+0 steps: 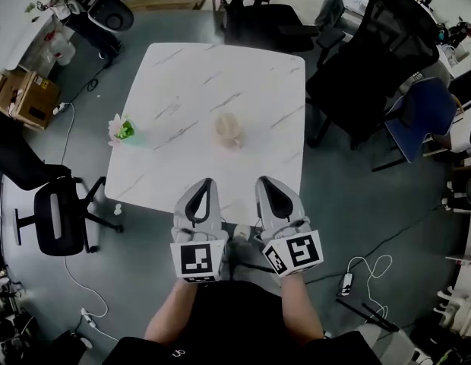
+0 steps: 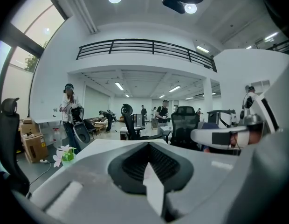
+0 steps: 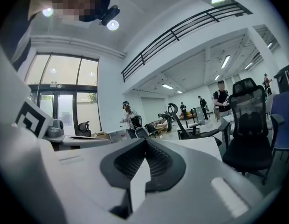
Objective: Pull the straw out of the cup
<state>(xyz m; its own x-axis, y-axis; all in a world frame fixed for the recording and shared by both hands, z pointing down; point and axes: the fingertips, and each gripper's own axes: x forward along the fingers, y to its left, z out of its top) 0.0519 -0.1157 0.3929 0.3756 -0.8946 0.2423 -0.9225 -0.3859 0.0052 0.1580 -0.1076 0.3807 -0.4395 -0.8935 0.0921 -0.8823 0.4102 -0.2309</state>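
A pale, see-through cup [image 1: 229, 130] stands near the middle of the white marble table [image 1: 182, 74]. It is too small here for me to make out a straw. My left gripper [image 1: 207, 182] and right gripper [image 1: 264, 181] hover side by side over the table's near edge, well short of the cup. Both are shut with nothing between the jaws. In the left gripper view the shut left gripper [image 2: 147, 143] fills the lower half and hides the cup. The right gripper [image 3: 145, 140] blocks its own view the same way.
A small green pot with pink flowers [image 1: 121, 130] sits at the table's left edge, and the pot [image 2: 64, 155] also shows in the left gripper view. Black office chairs [image 1: 372, 59] stand to the right and behind; another chair [image 1: 57, 215] stands to the left. Cables [image 1: 365, 268] lie on the floor.
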